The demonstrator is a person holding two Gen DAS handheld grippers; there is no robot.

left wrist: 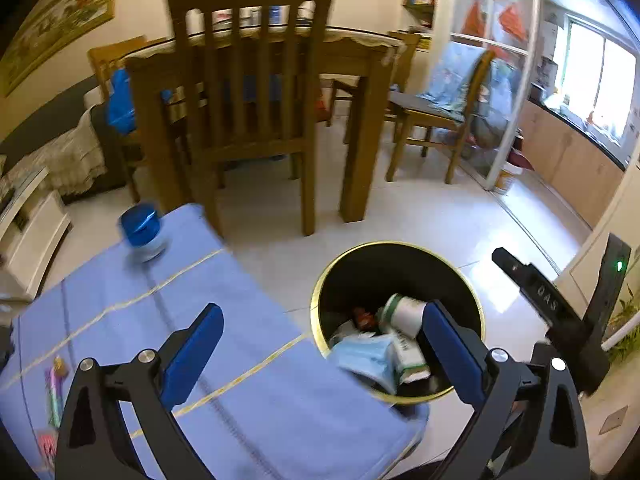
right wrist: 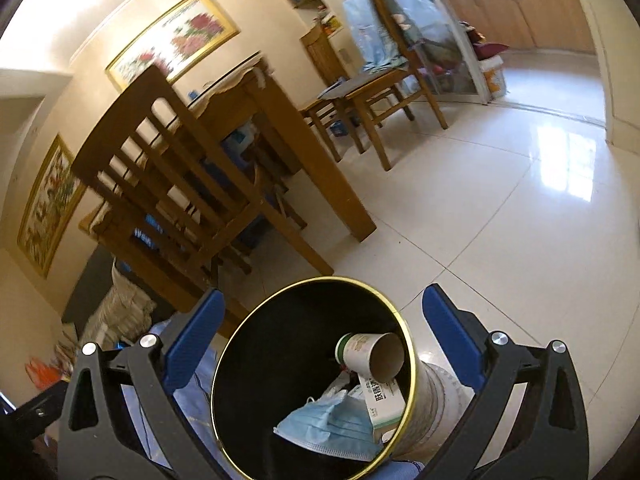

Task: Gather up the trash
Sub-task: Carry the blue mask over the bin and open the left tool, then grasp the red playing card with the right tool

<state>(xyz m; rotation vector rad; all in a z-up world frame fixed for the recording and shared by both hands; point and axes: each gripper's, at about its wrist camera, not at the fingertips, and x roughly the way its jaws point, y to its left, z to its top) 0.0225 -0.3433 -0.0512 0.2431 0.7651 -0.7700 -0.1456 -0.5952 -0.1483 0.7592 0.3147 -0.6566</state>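
Trash bin (right wrist: 312, 380), black with gold rim, on floor beside blue-clothed table (left wrist: 240, 360): holds blue face mask (right wrist: 332, 424), paper cup (right wrist: 372, 356), small carton (right wrist: 382, 400); left gripper (left wrist: 324, 344) spread wide, empty, over its near rim; right gripper (right wrist: 324, 336) wide, straddling it, pads apart.

Left claw (left wrist: 322, 354) and right claw (right wrist: 322, 338) both gape wide, empty.

blue-lidded jar (left wrist: 143, 233) motion-blurred, bin (right wrist: 256, 432) bottom cut off
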